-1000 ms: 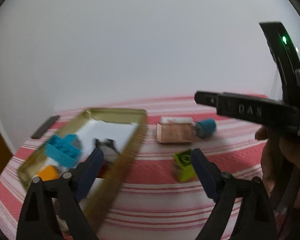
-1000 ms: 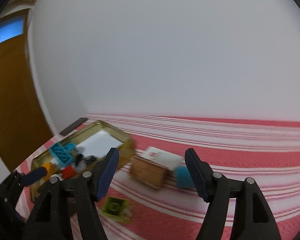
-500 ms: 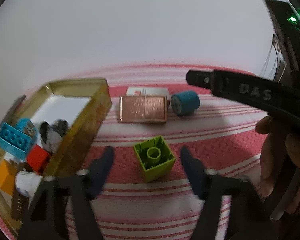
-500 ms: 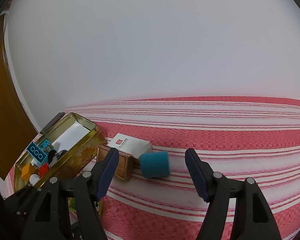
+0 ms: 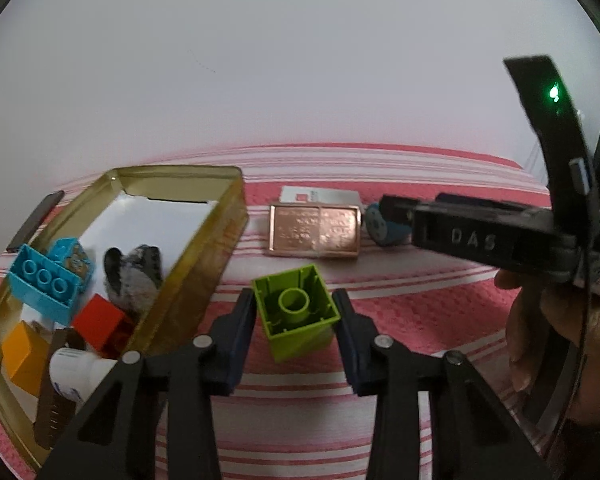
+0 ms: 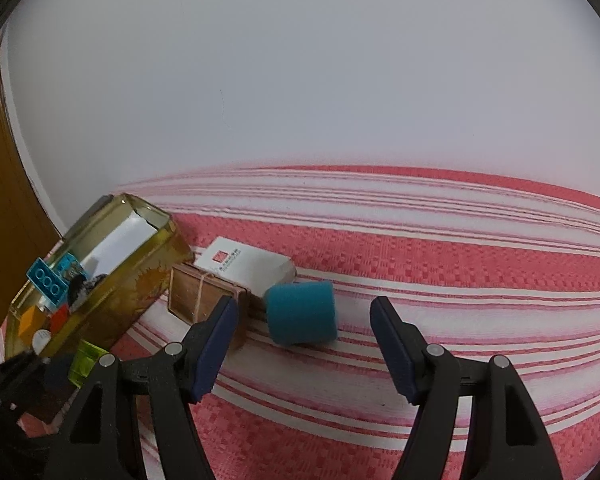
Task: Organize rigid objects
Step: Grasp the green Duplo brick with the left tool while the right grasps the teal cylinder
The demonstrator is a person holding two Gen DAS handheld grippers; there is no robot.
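At the far left we see the gold tin, open-topped on the striped surface, already carrying a cyan brick, a red block, an orange block and a white bottle; we take it as the collecting place, which would explain why loose pieces lie just beside its long wall.

Moving right, our left gripper straddles the green brick. Its fingers stand on either side of the brick, very near its walls or just touching; we cannot tell if they are gripping yet. The brick lies with its hollow underside facing the camera, so its flat side walls offer good faces for a grip.

Farther right, behind the brick, the copper case lies flat, with a white box touching its far edge.

Next comes the teal cylinder, lying on its side just beside the case. Our right gripper hovers before it, fingers spread wide and empty, lined up so the cylinder sits between them. Being round, it may roll if nudged on one side.
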